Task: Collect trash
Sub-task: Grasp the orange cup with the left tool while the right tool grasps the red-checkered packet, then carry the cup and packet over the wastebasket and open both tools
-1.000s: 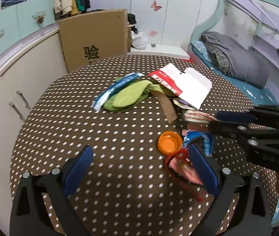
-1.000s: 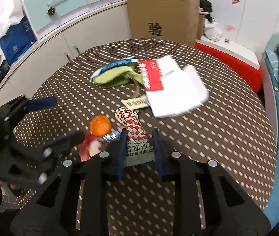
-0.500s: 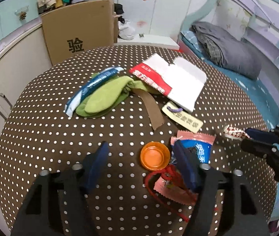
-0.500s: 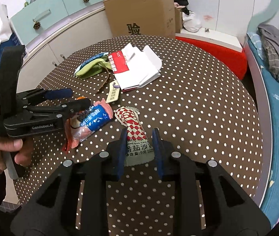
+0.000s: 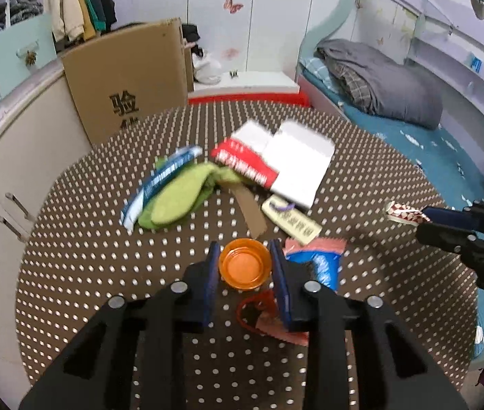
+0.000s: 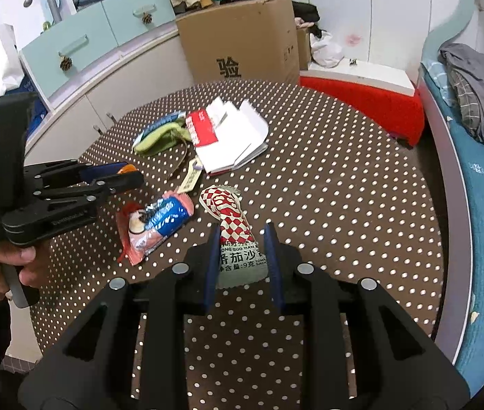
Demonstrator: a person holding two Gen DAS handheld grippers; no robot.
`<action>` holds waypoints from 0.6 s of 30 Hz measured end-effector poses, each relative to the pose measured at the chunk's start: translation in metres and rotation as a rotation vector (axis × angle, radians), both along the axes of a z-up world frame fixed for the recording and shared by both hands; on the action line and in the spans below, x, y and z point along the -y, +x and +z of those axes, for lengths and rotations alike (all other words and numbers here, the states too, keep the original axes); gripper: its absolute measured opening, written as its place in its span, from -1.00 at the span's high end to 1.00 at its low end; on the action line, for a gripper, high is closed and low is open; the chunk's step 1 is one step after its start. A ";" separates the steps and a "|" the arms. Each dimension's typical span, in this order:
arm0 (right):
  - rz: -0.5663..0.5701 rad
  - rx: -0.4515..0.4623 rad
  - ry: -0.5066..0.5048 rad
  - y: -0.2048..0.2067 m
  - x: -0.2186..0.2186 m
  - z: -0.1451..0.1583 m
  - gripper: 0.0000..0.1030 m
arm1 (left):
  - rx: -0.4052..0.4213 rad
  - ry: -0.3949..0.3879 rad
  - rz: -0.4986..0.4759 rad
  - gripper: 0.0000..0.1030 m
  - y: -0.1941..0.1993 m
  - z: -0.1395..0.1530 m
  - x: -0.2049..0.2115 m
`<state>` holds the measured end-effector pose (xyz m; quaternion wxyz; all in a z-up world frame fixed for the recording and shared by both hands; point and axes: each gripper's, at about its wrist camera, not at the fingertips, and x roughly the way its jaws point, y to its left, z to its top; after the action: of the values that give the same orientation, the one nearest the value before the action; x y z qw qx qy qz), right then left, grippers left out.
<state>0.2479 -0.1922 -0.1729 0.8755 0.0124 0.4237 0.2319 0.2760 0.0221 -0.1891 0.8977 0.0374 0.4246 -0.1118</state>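
My left gripper (image 5: 244, 261) is shut on an orange plastic cap (image 5: 244, 268) just above the dotted table; it also shows in the right wrist view (image 6: 129, 176). My right gripper (image 6: 240, 246) is shut on a red-and-white checked sauce packet (image 6: 233, 225), seen from the left wrist as well (image 5: 404, 212). A pink-and-blue snack wrapper (image 6: 160, 222) lies on the table between the grippers (image 5: 320, 261). Farther back lie a green cloth (image 5: 180, 198), a blue-white wrapper (image 5: 160, 181), a red-and-white paper box (image 5: 276, 164), a tan tag (image 5: 291, 220) and a brown strip (image 5: 250, 210).
The round brown polka-dot table (image 5: 105, 273) stands by white cabinets (image 5: 10, 157). A cardboard box (image 5: 126, 82) stands behind it. A bed with a grey blanket (image 5: 378, 82) is on the right. A red mat (image 6: 361, 99) lies beyond the table.
My left gripper has closed around the orange cap. My right gripper has kept its hold on the checked packet and moved it away to the right of the pile.
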 end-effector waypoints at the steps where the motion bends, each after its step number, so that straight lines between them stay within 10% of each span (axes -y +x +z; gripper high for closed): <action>1: -0.006 0.010 0.006 -0.001 0.004 0.004 0.51 | 0.013 0.002 -0.003 0.45 -0.001 0.006 0.003; 18: -0.184 0.167 0.093 -0.021 0.108 0.064 0.51 | 0.213 -0.035 -0.143 0.45 -0.019 0.104 0.088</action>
<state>0.2268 -0.3001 -0.1085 0.9239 0.0722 0.3351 0.1701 0.2568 -0.0662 -0.0854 0.9279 0.0635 0.3212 -0.1783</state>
